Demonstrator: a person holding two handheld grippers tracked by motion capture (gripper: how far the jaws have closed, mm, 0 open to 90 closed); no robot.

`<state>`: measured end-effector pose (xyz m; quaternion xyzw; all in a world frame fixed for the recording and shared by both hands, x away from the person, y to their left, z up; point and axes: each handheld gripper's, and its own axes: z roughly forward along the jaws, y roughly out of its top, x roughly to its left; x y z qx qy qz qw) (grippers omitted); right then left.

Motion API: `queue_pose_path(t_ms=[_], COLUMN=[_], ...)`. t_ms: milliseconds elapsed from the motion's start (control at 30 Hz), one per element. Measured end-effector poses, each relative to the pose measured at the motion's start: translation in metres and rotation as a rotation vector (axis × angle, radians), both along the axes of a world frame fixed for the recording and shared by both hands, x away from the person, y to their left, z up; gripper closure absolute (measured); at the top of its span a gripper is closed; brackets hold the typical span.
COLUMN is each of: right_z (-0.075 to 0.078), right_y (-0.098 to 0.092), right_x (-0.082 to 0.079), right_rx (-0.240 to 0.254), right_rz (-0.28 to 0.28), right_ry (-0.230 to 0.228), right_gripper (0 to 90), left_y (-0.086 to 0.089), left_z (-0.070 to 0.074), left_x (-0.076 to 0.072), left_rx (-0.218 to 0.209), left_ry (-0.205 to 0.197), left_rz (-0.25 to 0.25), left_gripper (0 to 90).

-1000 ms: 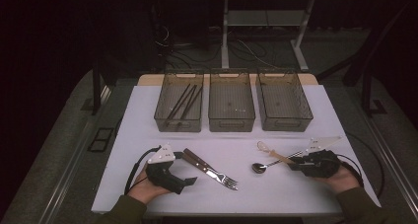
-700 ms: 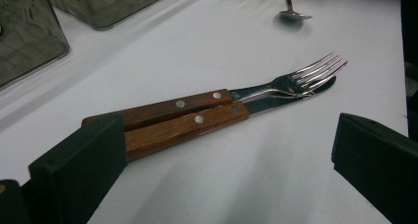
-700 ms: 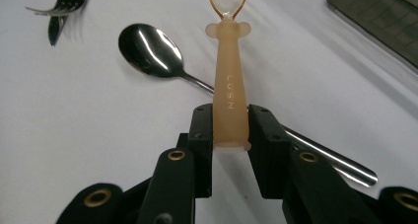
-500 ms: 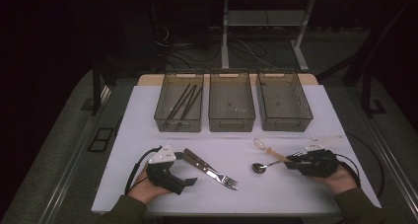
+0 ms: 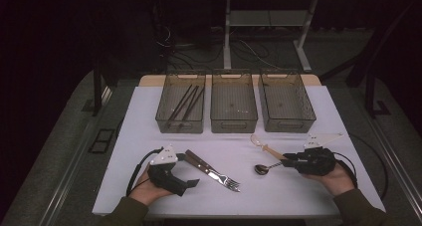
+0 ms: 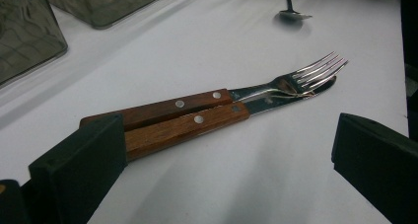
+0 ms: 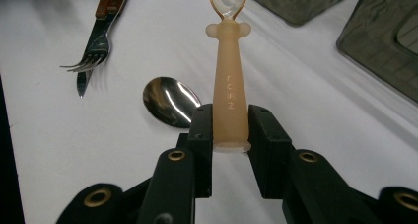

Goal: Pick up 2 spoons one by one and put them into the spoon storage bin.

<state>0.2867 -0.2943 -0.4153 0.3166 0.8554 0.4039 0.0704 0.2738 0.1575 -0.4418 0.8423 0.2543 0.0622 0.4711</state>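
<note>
The plastic spoon is a translucent peach-coloured piece with a thick, rounded handle bearing raised lettering, two small ear-like knobs at the neck, and a clear amber bowl. It sits clamped by the handle end between the two black jaws of the right gripper, its bowl pointing away toward the three bins (in the high view, up and to the left). Beneath it a metal spoon lies on the white table.

The right gripper lies low over the table's right front, held level by the right hand. The left gripper rests at the left front, jaws set wide and holding nothing. Just ahead of it lie a wooden-handled fork and knife, side by side and touching.
</note>
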Motion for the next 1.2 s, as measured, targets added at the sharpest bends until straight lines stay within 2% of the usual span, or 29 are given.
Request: queue_pose_path(t_ms=[167,367,467,733,1200], right_z=[0.004,0.009,0.012,0.020,0.028], right_y=[0.006,0.010,0.013,0.018,0.033], right_x=[0.001,0.005,0.008,0.016,0.033], right_rx=[0.007,0.053,0.058,0.085,0.084], right_rz=[0.006,0.002,0.002,-0.023,-0.043], right_ry=[-0.018,-0.015,-0.018,-0.039,-0.072], right_gripper=[73.2,73.2,73.2,73.1,73.1], left_y=[0.000,-0.001,-0.001,-0.001,-0.001], left_z=[0.000,0.000,0.000,0.000,0.000], left_x=[0.000,0.000,0.000,-0.001,0.000], left_rx=[0.004,-0.005,-0.004,-0.003,0.005], left_ry=[-0.002,0.001,0.001,0.001,0.000], left_rz=[-0.004,0.001,-0.001,-0.003,-0.012], left_gripper=[0.0,0.0,0.0,0.0,0.0])
